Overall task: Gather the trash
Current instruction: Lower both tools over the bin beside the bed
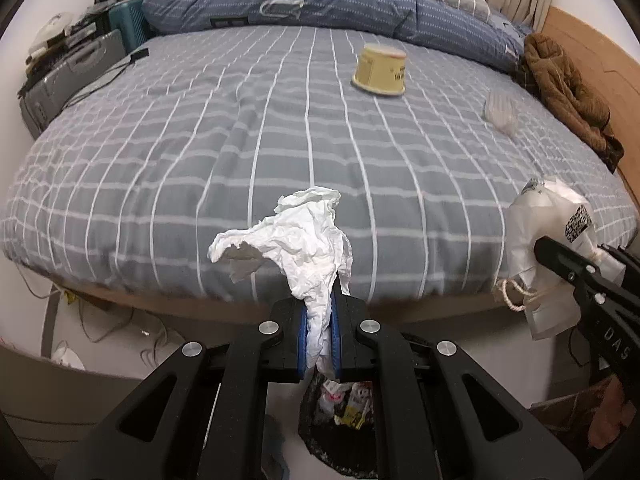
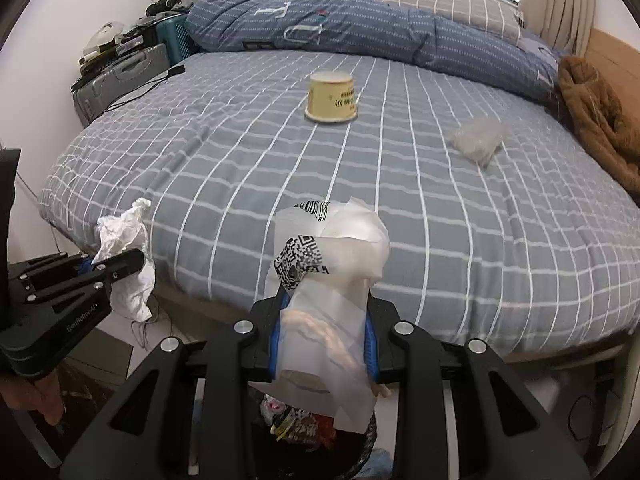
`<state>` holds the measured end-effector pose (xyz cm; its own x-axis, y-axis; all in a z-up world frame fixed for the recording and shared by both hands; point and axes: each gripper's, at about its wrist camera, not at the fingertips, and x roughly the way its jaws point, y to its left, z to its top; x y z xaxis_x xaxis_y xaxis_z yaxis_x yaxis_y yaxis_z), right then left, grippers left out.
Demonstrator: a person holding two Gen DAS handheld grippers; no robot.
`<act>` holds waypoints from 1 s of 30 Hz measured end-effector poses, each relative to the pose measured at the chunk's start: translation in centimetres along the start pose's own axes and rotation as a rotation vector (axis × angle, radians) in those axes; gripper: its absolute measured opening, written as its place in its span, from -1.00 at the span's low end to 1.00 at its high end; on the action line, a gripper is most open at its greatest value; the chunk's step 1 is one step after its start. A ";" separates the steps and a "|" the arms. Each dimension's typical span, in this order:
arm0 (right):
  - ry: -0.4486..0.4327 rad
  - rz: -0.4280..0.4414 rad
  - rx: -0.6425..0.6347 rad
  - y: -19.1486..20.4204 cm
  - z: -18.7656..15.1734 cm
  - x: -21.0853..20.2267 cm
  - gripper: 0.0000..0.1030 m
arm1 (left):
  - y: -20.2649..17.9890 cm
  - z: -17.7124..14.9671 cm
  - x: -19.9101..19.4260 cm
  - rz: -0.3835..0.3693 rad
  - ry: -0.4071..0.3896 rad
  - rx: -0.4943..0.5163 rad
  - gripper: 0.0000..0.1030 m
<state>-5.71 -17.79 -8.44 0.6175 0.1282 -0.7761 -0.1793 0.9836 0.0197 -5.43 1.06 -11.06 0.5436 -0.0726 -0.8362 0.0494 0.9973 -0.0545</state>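
A: Where does the trash bin [image 1: 340, 412] sit from the left gripper [image 1: 320, 332]?

B: Straight below it. In the left wrist view the bin's dark mouth shows at the bottom centre of the frame, right under the blue pads, which are pinched together on a crumpled white tissue [image 1: 304, 240]. The tissue's long axis runs up out of the jaws toward the frame centre, with a flap off to the left.

A: And the right gripper [image 2: 324, 336]?

B: Much the same. In the right wrist view the bin [image 2: 304, 428] lies at the bottom centre, under the fingers. They are clamped on a translucent bag with a QR label [image 2: 332, 280], so they stand a little apart around its bulk. The bag stands upward from the jaws and its tail hangs down over the bin's mouth.

A: So which is nearer the drop?

B: I judge both about equal; each hangs over the bin, just off the edge of the bed [image 1: 160, 160].

A: What remains on the bed?

B: A yellow cup [image 2: 331, 98] standing upside down near the upper centre, and a clear plastic wrapper [image 2: 478, 142] to its right, both well apart from either gripper.
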 end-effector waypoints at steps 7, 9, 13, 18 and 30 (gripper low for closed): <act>0.054 0.032 0.045 0.7 -3.5 0.5 -0.44 | 0.8 -4.4 1.3 0.005 0.075 -0.025 -0.84; 0.078 0.043 0.057 1.0 -4.6 0.9 -0.44 | 0.6 -5.1 1.3 0.007 0.085 -0.020 -0.84; 0.114 0.042 0.048 1.7 -6.2 1.4 -0.44 | 0.6 -6.7 1.5 0.008 0.109 -0.016 -0.84; 0.152 0.053 0.062 2.1 -8.0 1.5 -0.44 | 0.8 -8.7 2.2 0.004 0.163 -0.018 -0.84; 0.321 0.038 0.055 2.4 -12.3 7.0 -0.44 | 1.8 -12.0 6.9 0.014 0.279 -0.021 -0.84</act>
<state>-11.21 -16.11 -21.60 0.3370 0.1267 -0.9329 -0.1500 0.9855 0.0796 -11.63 2.51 -23.52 0.2919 -0.0557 -0.9548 0.0248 0.9984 -0.0507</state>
